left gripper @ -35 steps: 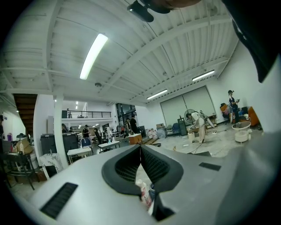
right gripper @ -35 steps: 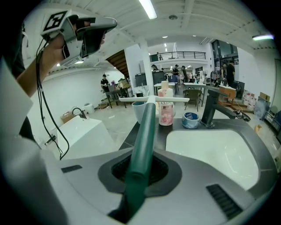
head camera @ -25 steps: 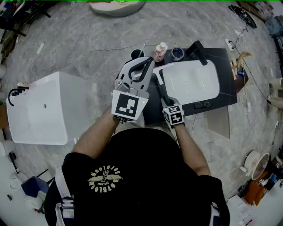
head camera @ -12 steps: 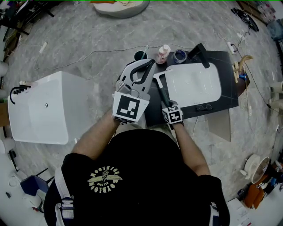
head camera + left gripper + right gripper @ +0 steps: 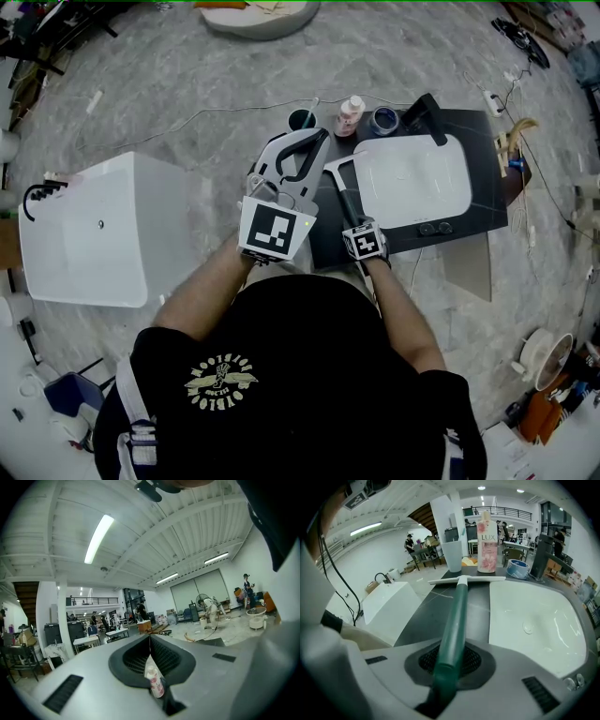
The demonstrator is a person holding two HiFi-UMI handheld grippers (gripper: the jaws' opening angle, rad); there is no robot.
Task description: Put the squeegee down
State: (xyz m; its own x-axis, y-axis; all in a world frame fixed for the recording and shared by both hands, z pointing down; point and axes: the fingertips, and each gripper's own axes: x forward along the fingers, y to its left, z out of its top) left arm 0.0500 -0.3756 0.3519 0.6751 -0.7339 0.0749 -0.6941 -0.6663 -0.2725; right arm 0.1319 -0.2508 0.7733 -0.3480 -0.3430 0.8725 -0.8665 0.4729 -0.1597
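The squeegee (image 5: 344, 190) has a dark green handle (image 5: 457, 616) and a white blade (image 5: 466, 579). My right gripper (image 5: 353, 221) is shut on the handle's near end and points steeply down over the black countertop (image 5: 323, 239). The blade lies crosswise just left of the white basin (image 5: 412, 178), low over the counter; I cannot tell if it touches. My left gripper (image 5: 319, 137) hovers level to the left of the squeegee, fingertips together, nothing held. In the left gripper view the left gripper (image 5: 150, 641) shows its pads meeting.
Behind the blade stand a cup (image 5: 452, 555), a pink bottle (image 5: 486, 541), a blue tape roll (image 5: 518, 569) and a black faucet (image 5: 541, 557). A white tub (image 5: 89, 230) sits on the floor at the left. Cables run across the grey floor.
My right gripper has sunk a little toward the counter with the squeegee and tipped steeper. The left gripper has stayed where it was.
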